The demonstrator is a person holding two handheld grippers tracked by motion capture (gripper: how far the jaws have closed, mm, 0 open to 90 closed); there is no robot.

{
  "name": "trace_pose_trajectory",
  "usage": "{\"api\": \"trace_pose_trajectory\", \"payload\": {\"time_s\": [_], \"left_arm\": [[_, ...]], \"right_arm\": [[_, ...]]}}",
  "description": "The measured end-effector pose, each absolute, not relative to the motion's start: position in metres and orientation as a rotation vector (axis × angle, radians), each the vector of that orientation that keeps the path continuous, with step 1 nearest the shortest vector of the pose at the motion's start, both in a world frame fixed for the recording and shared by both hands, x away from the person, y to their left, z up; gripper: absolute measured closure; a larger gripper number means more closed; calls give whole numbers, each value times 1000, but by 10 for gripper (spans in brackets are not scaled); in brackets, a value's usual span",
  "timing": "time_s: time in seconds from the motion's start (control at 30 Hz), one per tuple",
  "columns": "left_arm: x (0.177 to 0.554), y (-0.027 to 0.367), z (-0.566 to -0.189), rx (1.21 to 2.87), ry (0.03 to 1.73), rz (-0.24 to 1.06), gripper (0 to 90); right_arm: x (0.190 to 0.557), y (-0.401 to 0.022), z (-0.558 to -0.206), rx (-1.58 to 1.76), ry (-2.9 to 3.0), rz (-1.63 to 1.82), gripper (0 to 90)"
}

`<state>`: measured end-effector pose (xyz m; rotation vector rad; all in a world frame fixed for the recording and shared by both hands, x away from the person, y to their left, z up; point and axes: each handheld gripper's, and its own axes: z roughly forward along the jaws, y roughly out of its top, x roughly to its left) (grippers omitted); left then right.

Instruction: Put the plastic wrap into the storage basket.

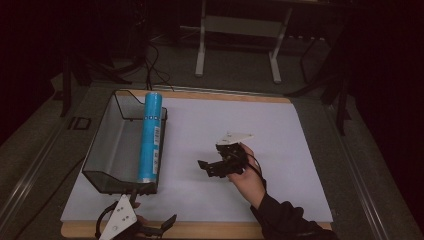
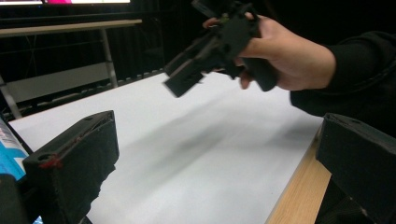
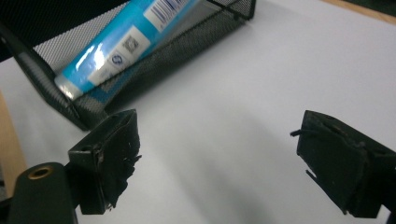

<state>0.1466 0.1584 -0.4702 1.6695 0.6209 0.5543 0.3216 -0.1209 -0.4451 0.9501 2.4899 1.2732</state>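
i've got the blue tube (image 1: 150,137) lying along the right rim of the mesh basket (image 1: 107,150), at the worktop's (image 1: 280,150) left. both jaws stand open and empty: right gripper (image 1: 212,167) hovers mid-worktop, left gripper (image 1: 167,223) at the near edge. i judge it's the approach step; next i'd bring the right jaws across to straddle the tube.

The left gripper (image 2: 217,158) has its two black fingers (image 2: 74,163) standing wide apart over the white surface (image 2: 196,154), with nothing between them. Farther off, a hand (image 2: 289,56) in a dark sleeve (image 2: 359,70) holds the right gripper (image 2: 187,77) above the surface, tilted down to the left. A blue tube (image 2: 8,156) shows at the left edge, beside the near finger.
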Motion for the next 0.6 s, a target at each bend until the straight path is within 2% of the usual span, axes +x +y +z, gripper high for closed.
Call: {"api": "trace_pose_trajectory", "payload": {"time_s": [0.3, 0.6], "left_arm": [[147, 157, -471, 1677, 619, 554, 3], [147, 156, -471, 1684, 619, 556, 3]], "right_arm": [[306, -173, -448, 1043, 2426, 1321, 130], [289, -201, -457, 1062, 2443, 1249, 129]]}}
